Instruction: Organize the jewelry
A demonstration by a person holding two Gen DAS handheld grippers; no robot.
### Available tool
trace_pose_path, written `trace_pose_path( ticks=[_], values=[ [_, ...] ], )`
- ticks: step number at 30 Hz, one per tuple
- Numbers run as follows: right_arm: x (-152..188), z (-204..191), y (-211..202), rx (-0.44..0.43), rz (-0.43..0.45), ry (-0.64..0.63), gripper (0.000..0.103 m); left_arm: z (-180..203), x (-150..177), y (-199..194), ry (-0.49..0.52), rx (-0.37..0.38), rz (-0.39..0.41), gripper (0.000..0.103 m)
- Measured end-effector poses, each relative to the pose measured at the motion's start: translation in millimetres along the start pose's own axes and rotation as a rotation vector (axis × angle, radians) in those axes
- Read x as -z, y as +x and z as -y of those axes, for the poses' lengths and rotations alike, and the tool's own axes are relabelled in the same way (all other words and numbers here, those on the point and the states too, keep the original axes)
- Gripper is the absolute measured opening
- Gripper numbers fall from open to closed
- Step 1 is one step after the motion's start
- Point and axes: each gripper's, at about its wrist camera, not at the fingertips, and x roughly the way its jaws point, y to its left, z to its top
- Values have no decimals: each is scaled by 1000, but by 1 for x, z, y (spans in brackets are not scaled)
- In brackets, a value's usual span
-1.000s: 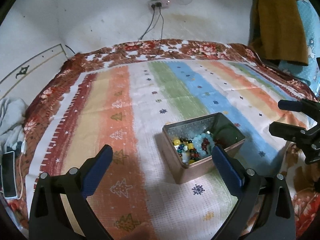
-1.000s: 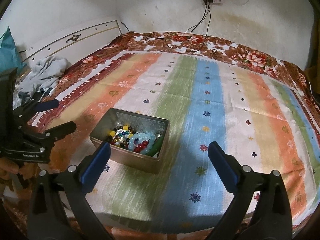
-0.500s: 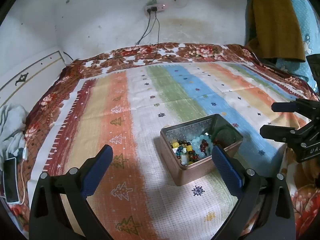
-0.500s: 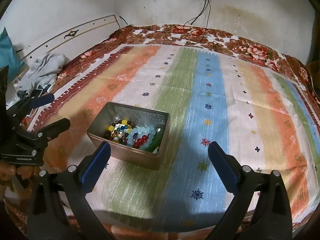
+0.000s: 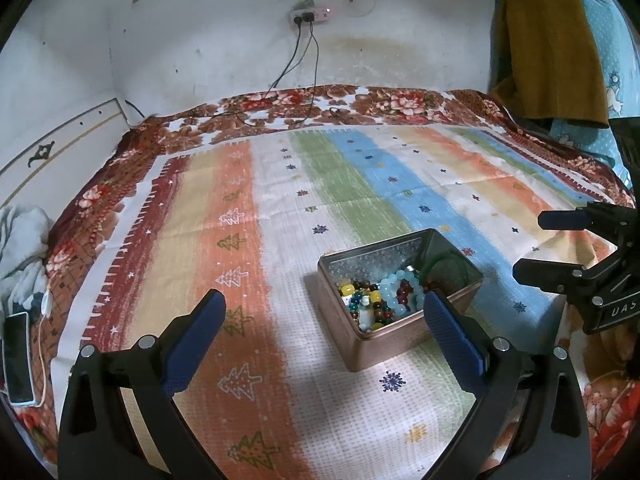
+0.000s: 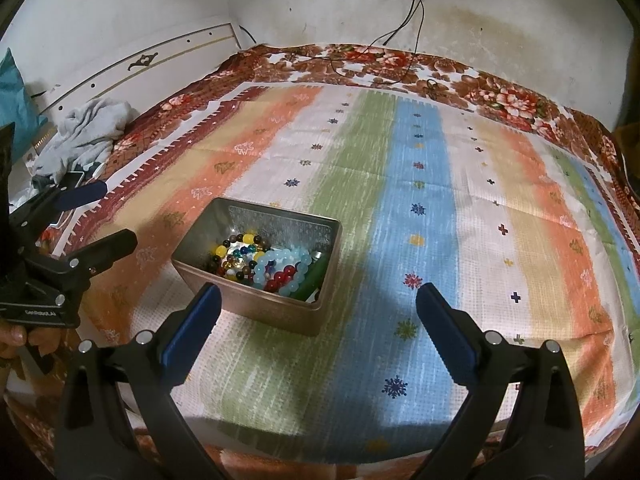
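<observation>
Both grippers (image 5: pixel 324 316) (image 6: pixel 318 308) gape over striped bedspread (image 6: pixel 420 160), white wall (image 5: pixel 200 32) behind.

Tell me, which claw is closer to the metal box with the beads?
Left, though it's close. The left claw hangs open just in front of the metal box, one finger overlapping its near corner. The right claw is open too, mostly over the cloth beside the box.

**Open tin of bead bracelets on the bed**

A rectangular metal tin (image 5: pixel 394 336) stands upright and open on the striped bedspread (image 5: pixel 248 264). Inside lie a pale blue bead bracelet (image 6: pixel 280 266), a dark red bead bracelet (image 6: pixel 285 279), mixed coloured beads (image 6: pixel 236 256) and a green bangle (image 6: pixel 314 280), heaped together.
</observation>
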Motion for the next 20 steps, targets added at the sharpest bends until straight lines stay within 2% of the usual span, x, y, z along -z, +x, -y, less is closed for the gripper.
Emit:
trace_pose_path(
  ticks=[20],
  values=[
    [1, -2, 0, 3, -2, -8, 97, -2, 1, 2, 6, 5, -13, 97]
  ],
)
